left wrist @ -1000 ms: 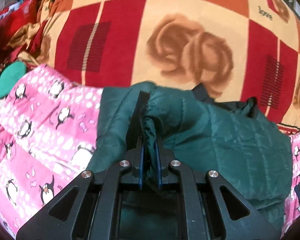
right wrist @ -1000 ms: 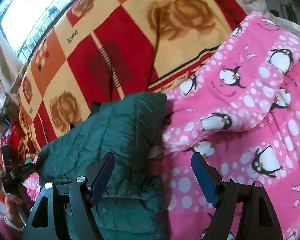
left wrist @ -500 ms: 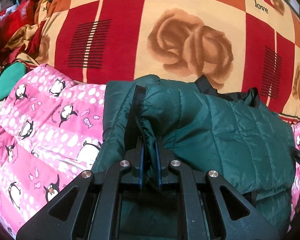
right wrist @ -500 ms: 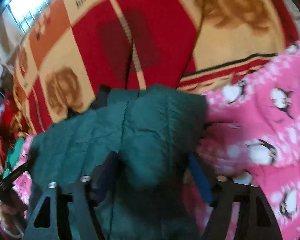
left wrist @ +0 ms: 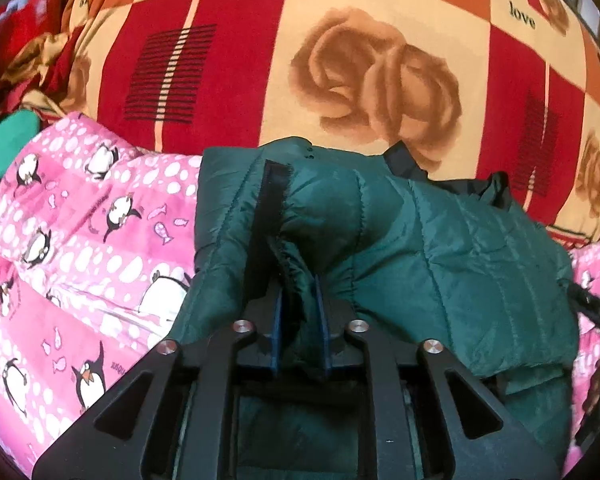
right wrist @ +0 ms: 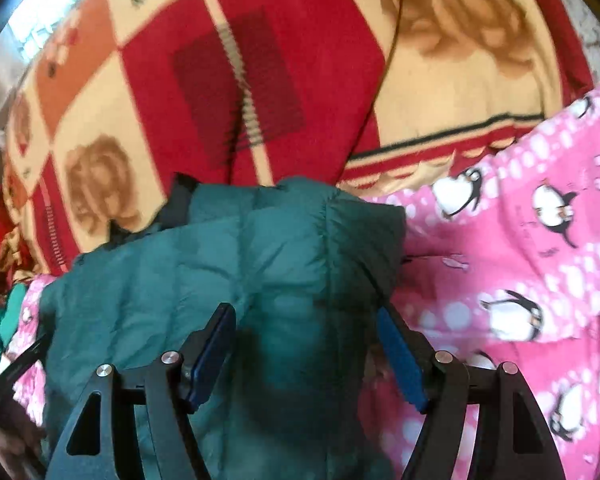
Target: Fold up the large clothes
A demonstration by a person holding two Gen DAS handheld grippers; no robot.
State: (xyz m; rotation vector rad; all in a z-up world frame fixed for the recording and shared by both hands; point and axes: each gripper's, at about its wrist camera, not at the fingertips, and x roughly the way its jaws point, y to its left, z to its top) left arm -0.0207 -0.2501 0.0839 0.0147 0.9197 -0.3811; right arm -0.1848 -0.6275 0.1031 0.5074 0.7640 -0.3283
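Note:
A dark green quilted jacket [left wrist: 440, 256] lies folded on a pink penguin blanket [left wrist: 80, 264]. My left gripper [left wrist: 298, 286] has a ridge of the jacket's edge, beside a black strip [left wrist: 274, 200], pinched between its pads. Its jaws are opening and the fabric still fills the gap. In the right wrist view the jacket [right wrist: 228, 264] sits under my right gripper [right wrist: 305, 312]. Its jaws stand wide and are opening a little, straddling the jacket's right part without pressing it.
A red, cream and orange rose blanket [left wrist: 360, 64] covers the bed behind the jacket. Crumpled red and teal cloth [left wrist: 8, 140] lies at the far left. The right gripper's tip [left wrist: 592, 308] shows at the left view's right edge.
The right gripper swung left from over the pink blanket to over the jacket's right part. The left jaws have parted slightly around the pinched fabric.

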